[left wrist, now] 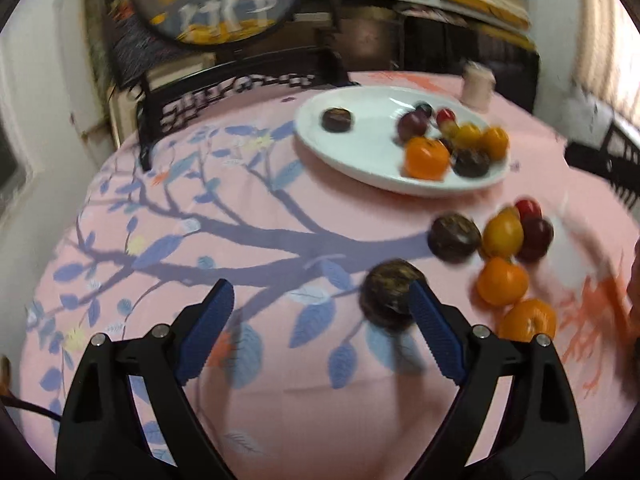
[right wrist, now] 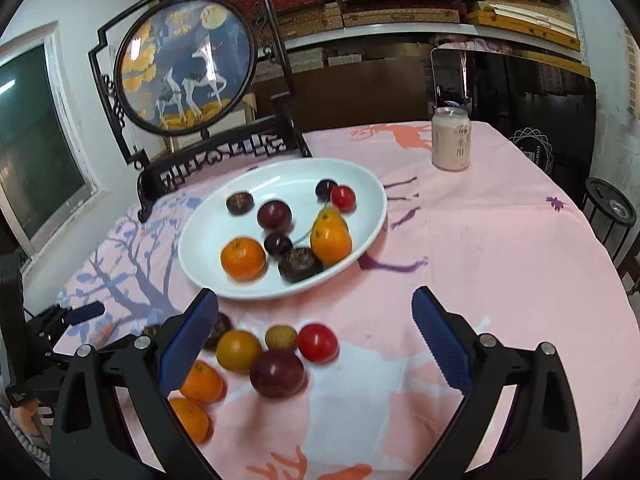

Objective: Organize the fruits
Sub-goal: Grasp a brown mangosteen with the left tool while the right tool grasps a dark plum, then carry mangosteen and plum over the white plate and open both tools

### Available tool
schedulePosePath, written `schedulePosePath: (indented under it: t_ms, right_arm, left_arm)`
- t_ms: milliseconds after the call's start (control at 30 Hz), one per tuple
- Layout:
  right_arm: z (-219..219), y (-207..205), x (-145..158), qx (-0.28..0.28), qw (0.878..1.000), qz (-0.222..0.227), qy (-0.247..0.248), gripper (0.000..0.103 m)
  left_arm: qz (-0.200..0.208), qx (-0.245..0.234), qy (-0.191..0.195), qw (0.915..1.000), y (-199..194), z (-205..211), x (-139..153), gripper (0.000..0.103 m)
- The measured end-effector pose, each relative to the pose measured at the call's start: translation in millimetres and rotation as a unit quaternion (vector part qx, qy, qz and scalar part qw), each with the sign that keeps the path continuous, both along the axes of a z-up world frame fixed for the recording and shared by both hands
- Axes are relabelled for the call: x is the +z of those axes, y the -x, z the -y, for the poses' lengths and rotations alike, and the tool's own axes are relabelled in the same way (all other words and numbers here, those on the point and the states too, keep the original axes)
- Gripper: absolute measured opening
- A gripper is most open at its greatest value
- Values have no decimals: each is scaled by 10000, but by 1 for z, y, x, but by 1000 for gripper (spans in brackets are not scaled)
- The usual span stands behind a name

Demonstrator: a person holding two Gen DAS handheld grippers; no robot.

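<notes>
A white oval plate (right wrist: pixel 360 184) (left wrist: pixel 372 100) holds several fruits: oranges (right wrist: pixel 243 259), dark plums (right wrist: pixel 273 214), a red tomato (right wrist: pixel 343 197) and dark brown fruits (right wrist: pixel 298 265). Loose fruits lie on the pink cloth in front of it: a plum (right wrist: pixel 277 373), a red tomato (right wrist: pixel 317 342), a yellow fruit (right wrist: pixel 239 350), oranges (right wrist: pixel 201 382). My right gripper (right wrist: pixel 314 320) is open above them, empty. My left gripper (left wrist: pixel 320 304) is open; a dark brown fruit (left wrist: pixel 386 294) sits against its right finger (left wrist: pixel 430 328), with other loose fruits (left wrist: pixel 502 234) beyond.
A pale drink can (right wrist: pixel 451 138) stands at the table's far right. A round framed deer screen (right wrist: pixel 188 64) on a black stand sits at the far left edge. Shelves of boxes fill the back wall. The left gripper shows in the right wrist view (right wrist: pixel 84 312).
</notes>
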State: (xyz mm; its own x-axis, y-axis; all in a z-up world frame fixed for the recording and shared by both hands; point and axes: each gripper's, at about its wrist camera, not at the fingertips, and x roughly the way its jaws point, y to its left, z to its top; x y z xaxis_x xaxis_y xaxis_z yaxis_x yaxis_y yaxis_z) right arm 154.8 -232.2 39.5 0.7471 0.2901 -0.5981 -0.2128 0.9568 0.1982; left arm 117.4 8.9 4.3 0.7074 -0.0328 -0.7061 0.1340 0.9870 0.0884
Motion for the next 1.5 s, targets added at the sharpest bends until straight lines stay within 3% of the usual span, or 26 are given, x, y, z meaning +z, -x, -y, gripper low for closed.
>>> schedulePosePath:
  t_ms: [133, 267, 400, 533, 700, 900, 1033, 1167, 1300, 1500]
  right_arm:
    - [3, 4, -6, -57, 9999, -116, 86, 98]
    - [5, 2, -14, 71, 9991, -409, -65, 95]
    - [0, 3, -17, 174, 9986, -507, -28, 85]
    - [0, 4, -21, 194, 9979, -614, 6, 79]
    - [-5, 5, -31, 224, 9966, -769, 180, 73]
    - [-15, 6, -37, 340, 9957, -805, 307, 68]
    - [-22, 9, -38, 546, 9943, -875, 263, 58]
    - [-32, 9, -42, 708, 9923, -942, 377, 56]
    - [-37, 2, -54, 792, 9891, -1158, 444, 42]
    - [-32, 7, -39, 782, 9923, -910, 307, 38]
  left_arm:
    - [-98, -300, -123, 9994, -1, 15, -7, 75]
    - [-246, -478, 267, 9982, -10, 14, -7, 57]
    - [-681, -791, 764, 9916, -18, 17, -15, 39]
    - [-611, -805, 406, 9941, -17, 28, -21, 39]
    - [-555, -629, 414, 9956, -22, 24, -19, 43]
    - [-547, -620, 512, 9953, -21, 19, -16, 42]
    - [-486, -583, 626, 9952, -18, 15, -12, 41]
    - [-531, -538, 638, 9951, -20, 13, -14, 41]
    - [-547, -594, 560, 9952, -21, 17, -17, 41]
    - [-346, -494, 741, 9954, -24, 12, 0, 41]
